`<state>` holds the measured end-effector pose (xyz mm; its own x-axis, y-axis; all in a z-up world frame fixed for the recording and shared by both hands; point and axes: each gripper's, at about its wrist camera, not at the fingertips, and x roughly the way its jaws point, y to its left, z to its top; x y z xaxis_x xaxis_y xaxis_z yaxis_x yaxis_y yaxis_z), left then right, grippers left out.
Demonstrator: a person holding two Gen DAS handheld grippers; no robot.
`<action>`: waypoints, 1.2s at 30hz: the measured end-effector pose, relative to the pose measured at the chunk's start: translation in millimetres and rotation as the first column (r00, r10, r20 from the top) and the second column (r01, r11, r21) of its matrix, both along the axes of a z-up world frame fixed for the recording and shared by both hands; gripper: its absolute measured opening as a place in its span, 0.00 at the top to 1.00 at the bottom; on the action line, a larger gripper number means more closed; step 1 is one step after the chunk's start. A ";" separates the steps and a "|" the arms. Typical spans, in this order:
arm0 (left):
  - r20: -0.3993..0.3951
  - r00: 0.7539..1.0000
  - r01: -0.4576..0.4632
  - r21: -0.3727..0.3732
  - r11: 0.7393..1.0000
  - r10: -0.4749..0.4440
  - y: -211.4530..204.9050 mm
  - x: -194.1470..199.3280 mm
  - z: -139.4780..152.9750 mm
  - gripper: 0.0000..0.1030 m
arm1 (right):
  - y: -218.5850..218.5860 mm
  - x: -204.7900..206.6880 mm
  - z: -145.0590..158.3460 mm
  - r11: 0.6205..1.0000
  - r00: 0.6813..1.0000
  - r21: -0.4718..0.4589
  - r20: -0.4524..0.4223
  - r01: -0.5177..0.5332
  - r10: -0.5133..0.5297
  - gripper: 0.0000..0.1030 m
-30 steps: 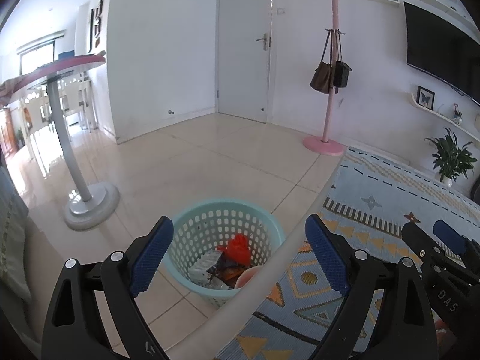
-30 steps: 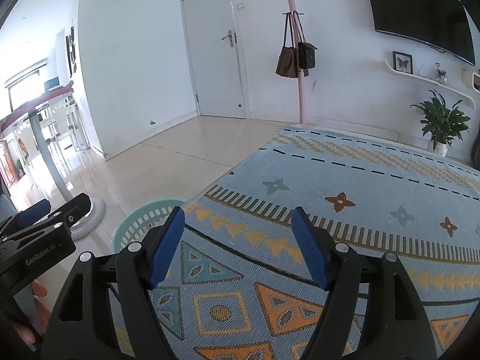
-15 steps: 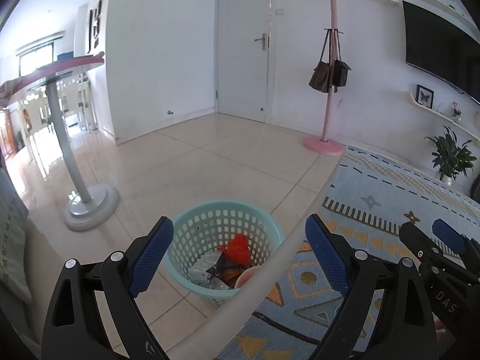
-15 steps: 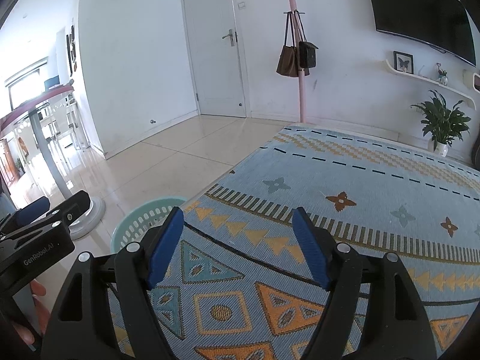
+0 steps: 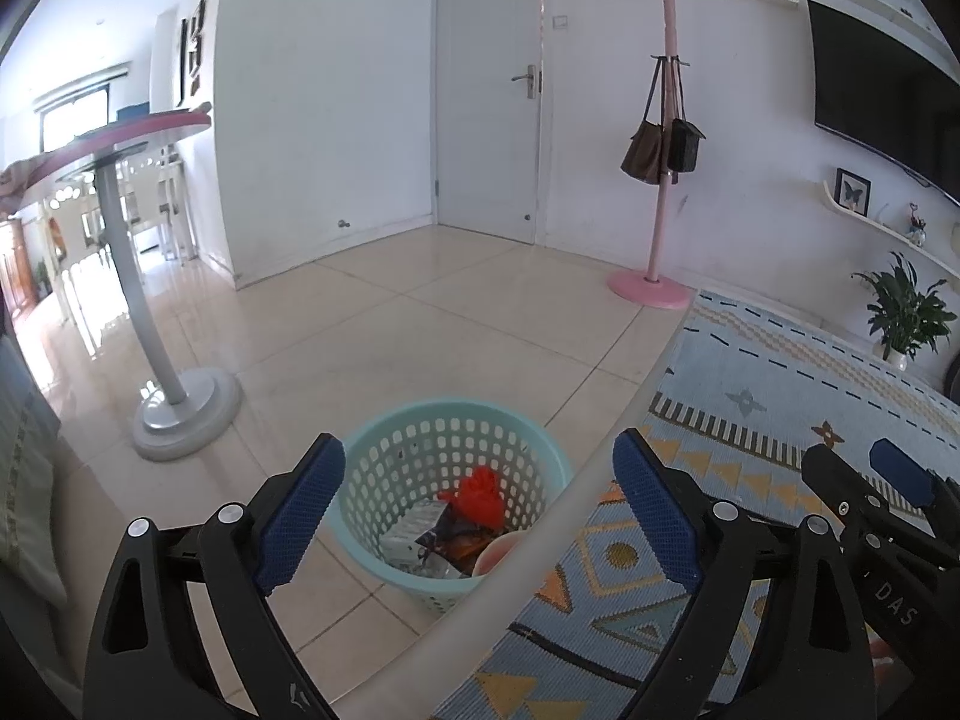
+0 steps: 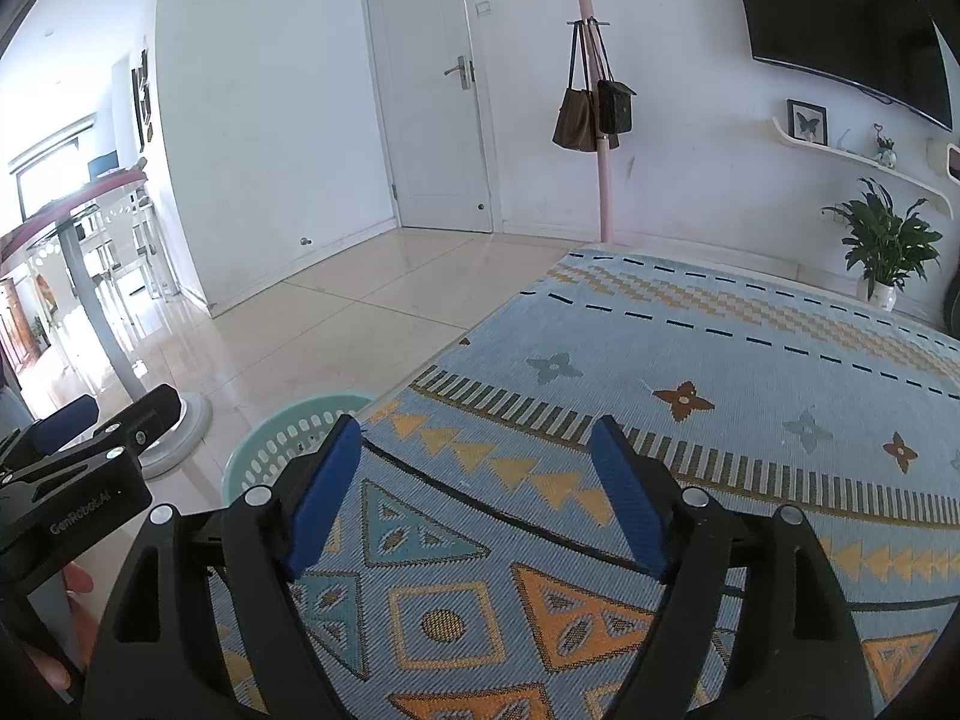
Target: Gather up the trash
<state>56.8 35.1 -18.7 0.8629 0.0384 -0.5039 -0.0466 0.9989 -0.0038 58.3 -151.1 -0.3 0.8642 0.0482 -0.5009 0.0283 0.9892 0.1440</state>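
A teal plastic basket (image 5: 384, 444) stands on the tile floor beside the rug. It holds trash: a red crumpled piece (image 5: 477, 495), wrappers (image 5: 432, 543) and a pale cup (image 5: 495, 552). My left gripper (image 5: 477, 510) is open and empty, held above the basket with a white table edge (image 5: 528, 564) in front of it. My right gripper (image 6: 477, 498) is open and empty over the patterned rug (image 6: 690, 372). The basket's rim (image 6: 282, 432) shows at the left in the right wrist view. The right gripper (image 5: 870, 480) shows at the right edge of the left wrist view.
A round pedestal table (image 5: 174, 402) stands left of the basket. A pink coat stand (image 5: 654, 288) with bags stands by the far wall near a white door (image 5: 486, 120). A potted plant (image 5: 900, 318) sits at the right. The left gripper (image 6: 90, 456) shows at left in the right wrist view.
Almost nothing has changed. Both grippers stay open and drift only slightly; the basket and its contents have not moved.
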 end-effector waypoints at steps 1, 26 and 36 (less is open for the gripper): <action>-0.003 1.000 0.002 -0.003 1.000 -0.002 -0.1 0.4 -0.4 0.14 | 0.1 -0.2 -0.1 1.000 1.000 -0.001 0.000 0.000 0.000 0.27; -0.003 1.000 0.000 0.000 1.000 0.000 0.7 0.6 0.1 0.14 | 1.3 -0.8 0.1 1.000 1.000 -0.009 -0.005 0.000 0.000 0.27; -0.006 1.000 0.005 -0.001 1.000 -0.005 -0.9 1.0 0.3 0.14 | 1.6 0.1 -0.4 1.000 1.000 -0.011 -0.006 -0.001 0.001 0.27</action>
